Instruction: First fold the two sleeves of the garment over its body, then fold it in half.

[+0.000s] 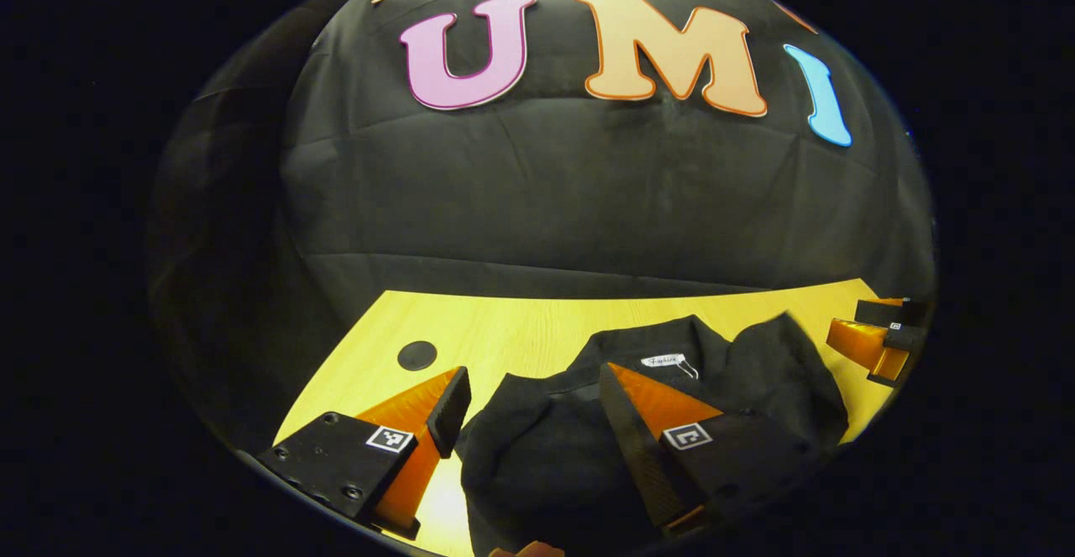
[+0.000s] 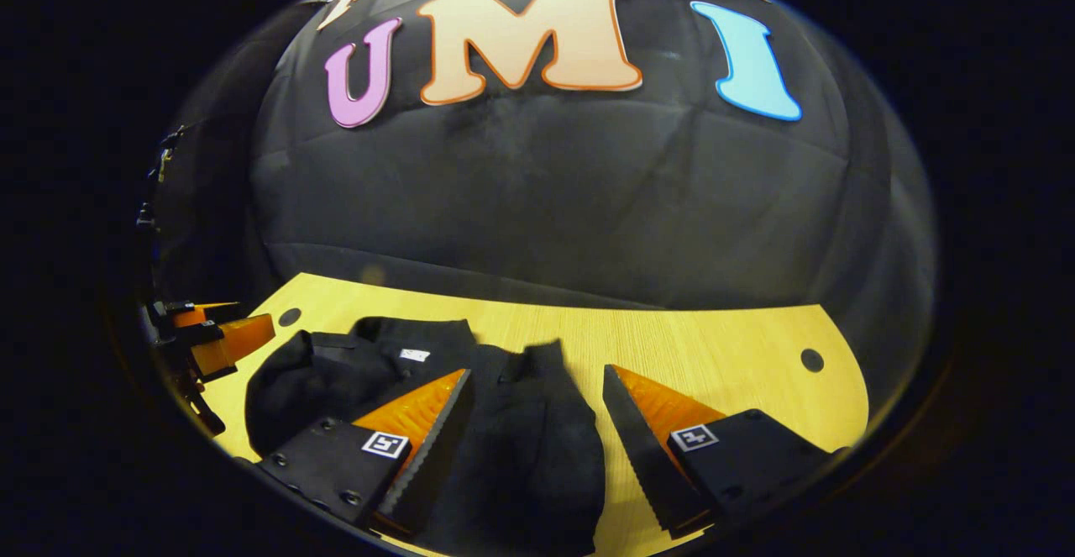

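- Left gripper view: the fingers [image 1: 449,410] of the left gripper [image 1: 531,412] stand spread, empty, above the black garment [image 1: 554,448] lying on the yellow desk [image 1: 504,330]; the right gripper [image 1: 878,338] sits far right.
- Right gripper view: the right gripper's fingers [image 2: 441,435] stand spread over the garment's near sleeve [image 2: 537,448], gripping nothing.

Left gripper [image 1: 534,406] held low and tipped forward, fingers [image 1: 449,410] spread wide apart with nothing pinched between them. Right gripper [image 2: 532,410] in much the same pose, likewise tipped forward with fingers [image 2: 634,439] splayed and gripping nothing. Seen from the left gripper view, right gripper [image 1: 882,340] off at the far right edge, well apart. Seen from the right gripper view, left gripper [image 2: 210,334] at the far left edge, at a similar height.
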Available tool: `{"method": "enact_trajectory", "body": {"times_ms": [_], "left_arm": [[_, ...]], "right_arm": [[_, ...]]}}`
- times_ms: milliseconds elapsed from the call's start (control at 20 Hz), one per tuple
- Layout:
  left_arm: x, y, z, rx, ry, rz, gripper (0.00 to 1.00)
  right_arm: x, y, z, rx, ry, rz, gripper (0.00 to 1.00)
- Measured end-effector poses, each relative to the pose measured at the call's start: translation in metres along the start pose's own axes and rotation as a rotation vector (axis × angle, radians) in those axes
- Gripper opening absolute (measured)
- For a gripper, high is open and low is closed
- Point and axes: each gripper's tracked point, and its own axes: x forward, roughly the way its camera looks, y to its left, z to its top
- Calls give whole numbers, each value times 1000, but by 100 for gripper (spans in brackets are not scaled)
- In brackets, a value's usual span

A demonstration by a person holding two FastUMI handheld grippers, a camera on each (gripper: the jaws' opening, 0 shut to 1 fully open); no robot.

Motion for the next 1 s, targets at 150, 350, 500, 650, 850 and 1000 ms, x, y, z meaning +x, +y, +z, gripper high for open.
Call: {"method": "enact_trajectory", "body": {"times_ms": [150,350,500,650,850,1000], "left_arm": [[-31,3,15,7,-30,8,92],[-84,1,24,38,-61,28,92],[-127,-11,28,30,-94,24,92],[-176,-21,27,23,-136,26,92],[-233,-31,21,6,-221,34,92],[-267,-37,7,4,-228,40,92]], "right_arm": [[-36,8,9,-6,-46,29,95],[-98,12,2,-3,-94,60,95],[-148,11,-10,-4,-129,77,97],[-191,9,-32,-41,-154,79,96],[-244,24,-50,-38,-241,136,94],[-270,26,-75,-20,-230,153,96]]}}
